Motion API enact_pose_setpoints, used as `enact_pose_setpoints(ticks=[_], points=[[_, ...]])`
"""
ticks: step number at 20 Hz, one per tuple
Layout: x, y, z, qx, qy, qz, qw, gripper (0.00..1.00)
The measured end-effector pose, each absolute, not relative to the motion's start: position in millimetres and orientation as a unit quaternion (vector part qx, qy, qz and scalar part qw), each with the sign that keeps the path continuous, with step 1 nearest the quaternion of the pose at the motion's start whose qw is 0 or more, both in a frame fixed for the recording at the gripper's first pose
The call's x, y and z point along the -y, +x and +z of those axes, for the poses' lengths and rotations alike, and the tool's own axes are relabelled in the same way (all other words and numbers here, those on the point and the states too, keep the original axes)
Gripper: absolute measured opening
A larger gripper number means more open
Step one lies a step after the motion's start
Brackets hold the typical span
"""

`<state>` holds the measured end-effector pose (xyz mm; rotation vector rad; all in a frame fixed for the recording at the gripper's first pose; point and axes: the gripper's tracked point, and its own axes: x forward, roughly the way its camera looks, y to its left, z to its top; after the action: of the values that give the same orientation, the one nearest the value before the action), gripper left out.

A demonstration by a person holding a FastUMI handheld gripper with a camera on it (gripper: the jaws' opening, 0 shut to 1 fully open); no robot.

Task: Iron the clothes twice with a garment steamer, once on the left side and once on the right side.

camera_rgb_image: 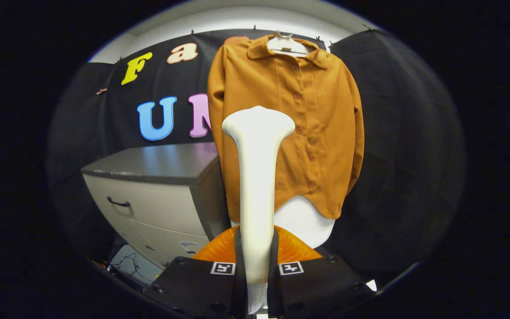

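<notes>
A mustard-brown button-up shirt (pixel 308 119) hangs on a white hanger (pixel 287 43) against the black cloth wall, straight ahead. My gripper (pixel 256 266) is shut on the white garment steamer (pixel 258 177); both black fingers press on its slim handle. The steamer stands upright between the fingers, its wide head level with the shirt's left half, over the chest. Whether the head touches the fabric I cannot tell. An orange part (pixel 295 250) of the steamer's base shows just beyond the fingers.
A grey cabinet with drawers (pixel 157 190) stands to the left of the shirt. A white rounded object (pixel 303 221) sits below the shirt's hem. Cables lie on the floor (pixel 133 263) by the cabinet's foot.
</notes>
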<state>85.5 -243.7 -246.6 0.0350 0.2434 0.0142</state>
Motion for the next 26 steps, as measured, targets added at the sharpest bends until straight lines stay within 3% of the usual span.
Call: enact_pose_setpoints(ticks=[7, 12, 19, 26], points=[[268.1, 98.2, -125.0, -0.007, 0.035, 0.011, 0.999, 0.21], [325.0, 127.8, -87.6, 0.034, 0.035, -0.034, 0.998, 0.2], [401.4, 196.3, -98.9, 0.018, 0.047, -0.084, 0.995, 0.2], [423.2, 244.1, -130.2, -0.011, 0.052, -0.086, 0.995, 0.21]])
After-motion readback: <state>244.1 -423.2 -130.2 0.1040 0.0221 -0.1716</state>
